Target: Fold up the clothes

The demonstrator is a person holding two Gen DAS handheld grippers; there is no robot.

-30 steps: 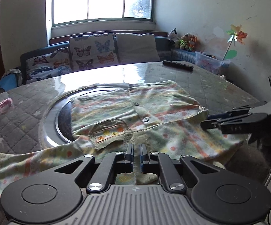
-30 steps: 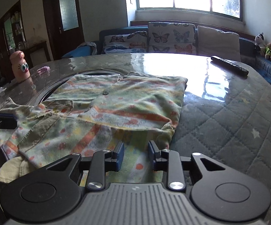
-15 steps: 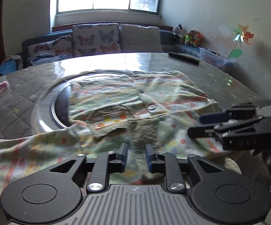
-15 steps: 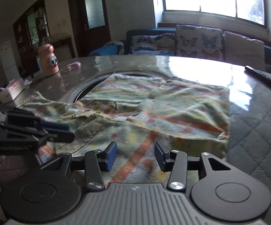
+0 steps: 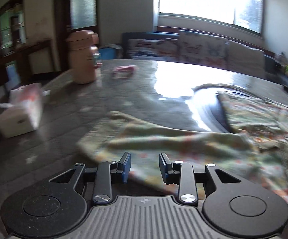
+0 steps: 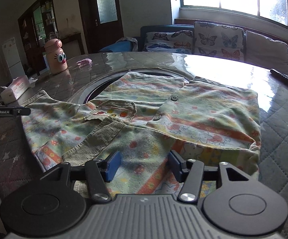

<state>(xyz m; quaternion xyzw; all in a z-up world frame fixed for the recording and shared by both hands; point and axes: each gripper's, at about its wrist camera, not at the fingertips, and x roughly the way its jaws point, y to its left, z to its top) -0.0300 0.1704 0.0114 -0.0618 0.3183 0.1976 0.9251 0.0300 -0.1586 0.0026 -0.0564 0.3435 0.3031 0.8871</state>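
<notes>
The patterned shirt [image 6: 164,119] is lying partly folded on the quilted counter [image 6: 283,139]. The left gripper [image 5: 145,166] jaws are opening above a blurred sleeve [image 5: 164,137], pinching nothing. The right gripper [image 6: 144,164] jaws are opening over the shirt's near edge, pads clear of the fabric.

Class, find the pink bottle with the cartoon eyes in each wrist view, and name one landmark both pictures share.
Left wrist view: pink bottle, blurred, upper left on the table's far edge.
Right wrist view: pink bottle, upper left, eyes facing the camera.
Shared landmark: tissue pack, nearer the camera and left of the bottle in both.
</notes>
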